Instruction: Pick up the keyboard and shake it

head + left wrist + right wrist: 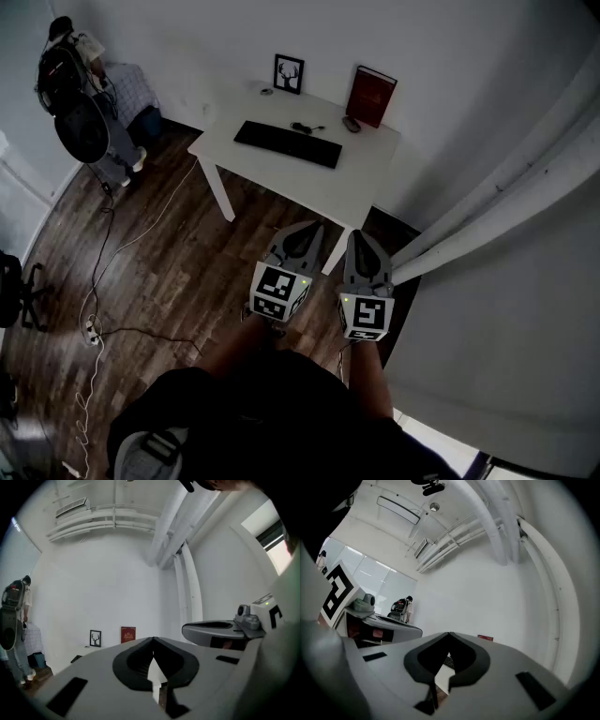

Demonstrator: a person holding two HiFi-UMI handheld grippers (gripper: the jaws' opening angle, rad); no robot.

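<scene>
White table (361, 178) on dark wood floor (159, 267), white walls (450, 56); black keyboard (288, 144) lies well ahead of left tongs (307, 227) and right tongs (362, 236), both pressed together, pinching nothing

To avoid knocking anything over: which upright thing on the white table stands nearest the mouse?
The dark red book; the small dark mouse lies just before it. The black-framed deer picture stands further left.

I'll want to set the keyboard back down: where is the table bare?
Bare: the strip between the keyboard and the table's near edge, and the right end. Crowded: the back, with picture frame, book and mouse.
</scene>
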